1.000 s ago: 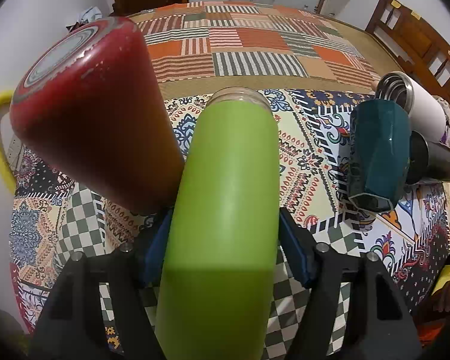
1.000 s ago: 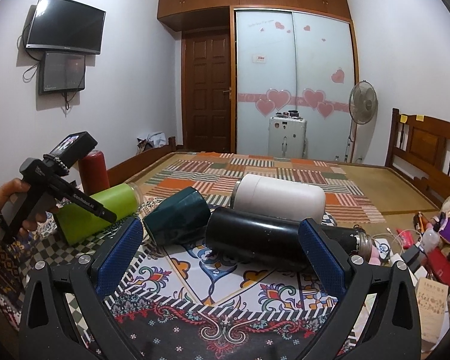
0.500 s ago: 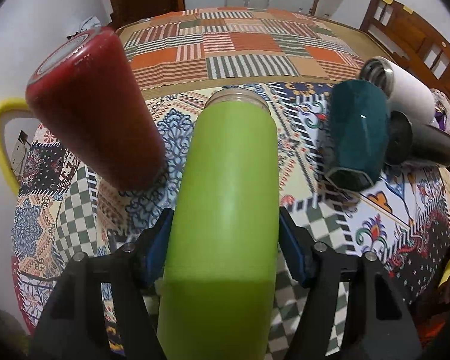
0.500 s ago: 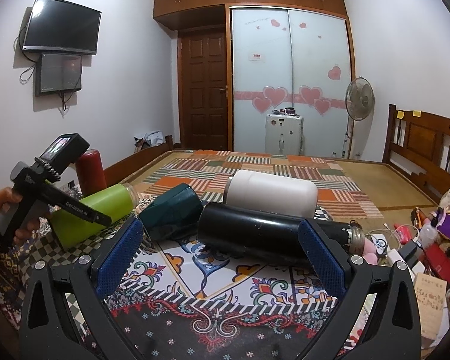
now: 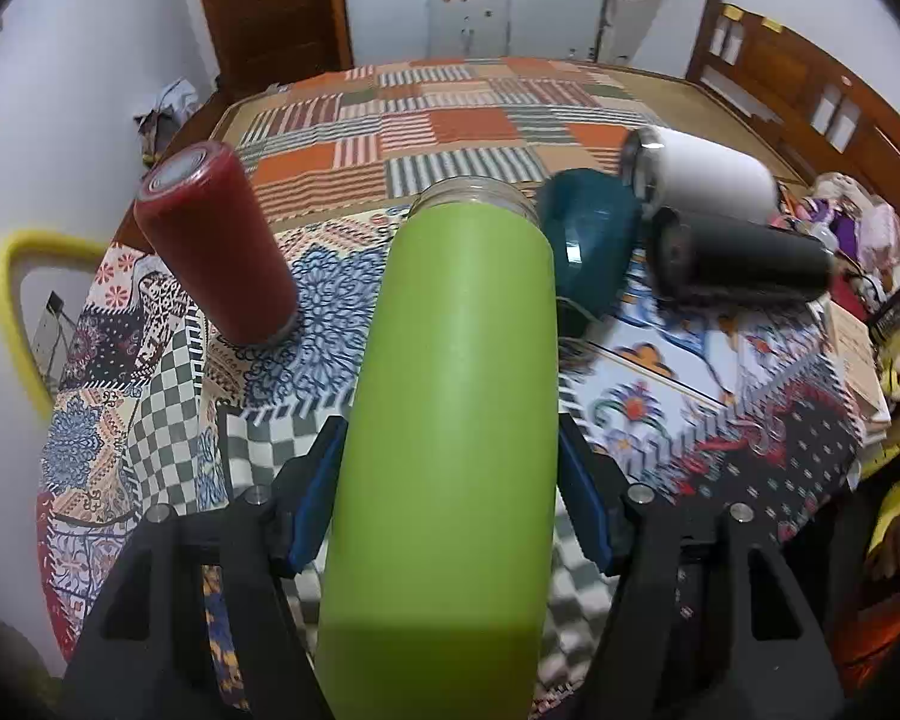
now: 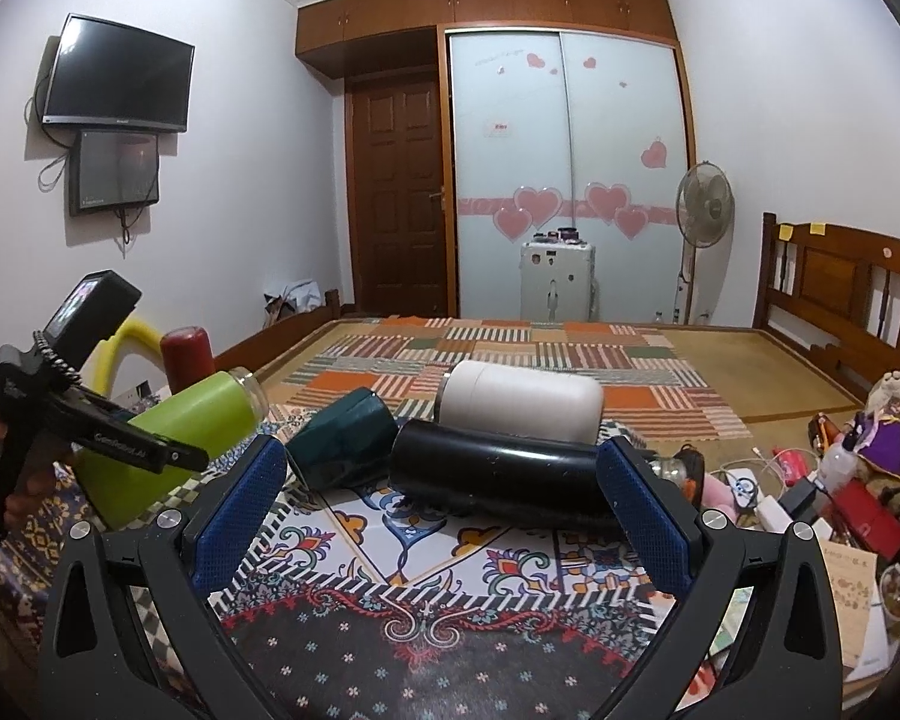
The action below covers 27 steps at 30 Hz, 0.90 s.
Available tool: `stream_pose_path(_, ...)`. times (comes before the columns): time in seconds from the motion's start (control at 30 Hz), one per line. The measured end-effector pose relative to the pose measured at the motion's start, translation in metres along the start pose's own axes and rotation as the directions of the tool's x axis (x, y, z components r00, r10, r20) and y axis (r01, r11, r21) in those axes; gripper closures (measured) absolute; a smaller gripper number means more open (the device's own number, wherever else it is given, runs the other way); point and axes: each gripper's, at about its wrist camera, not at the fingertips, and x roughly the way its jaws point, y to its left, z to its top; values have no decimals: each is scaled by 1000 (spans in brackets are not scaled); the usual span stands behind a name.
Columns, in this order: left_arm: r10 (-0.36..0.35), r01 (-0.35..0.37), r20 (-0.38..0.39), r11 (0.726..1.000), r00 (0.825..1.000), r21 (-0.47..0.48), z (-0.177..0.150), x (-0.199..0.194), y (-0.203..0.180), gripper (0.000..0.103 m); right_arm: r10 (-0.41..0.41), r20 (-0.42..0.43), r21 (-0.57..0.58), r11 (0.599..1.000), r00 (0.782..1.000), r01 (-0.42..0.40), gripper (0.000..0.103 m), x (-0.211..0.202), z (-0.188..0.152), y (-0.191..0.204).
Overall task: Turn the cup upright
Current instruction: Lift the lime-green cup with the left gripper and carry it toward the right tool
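My left gripper [image 5: 450,498] is shut on a lime green cup [image 5: 456,396], held tilted above the patterned tablecloth [image 5: 168,438] with its clear-rimmed mouth pointing away and up. The same green cup [image 6: 168,438] and the left gripper [image 6: 174,456] show at the left of the right wrist view. My right gripper [image 6: 438,516] is open and empty, low over the cloth, facing a black cup [image 6: 498,468] lying on its side.
A dark red cup [image 5: 216,246] stands upside down at the left. A teal cup [image 5: 588,246], a white cup [image 5: 702,180] and the black cup [image 5: 744,264] lie on their sides at the right. Clutter [image 6: 840,480] lines the table's right edge.
My left gripper has lifted the green cup and tilted its mouth upward, away from the red cup. The right gripper has stayed open and barely moved.
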Motion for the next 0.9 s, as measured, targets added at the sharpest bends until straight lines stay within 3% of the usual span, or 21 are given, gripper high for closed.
stream_pose_path(0.27, -49, 48, 3, 997, 999, 64, -22, -20, -45, 37, -8, 37, 14, 1000, 999, 8, 0, -27, 3, -4)
stream_pose_path(0.57, -147, 148, -23, 984, 989, 97, -37, -7, -95, 37, -16, 34, 21, 1000, 999, 15, 0, -40, -2, -12)
stream_pose_path(0.9, -141, 148, -65, 983, 988, 106, -38, 21, -120, 37, -36, 3, 29, 999, 999, 36, 0, -37, -13, -25)
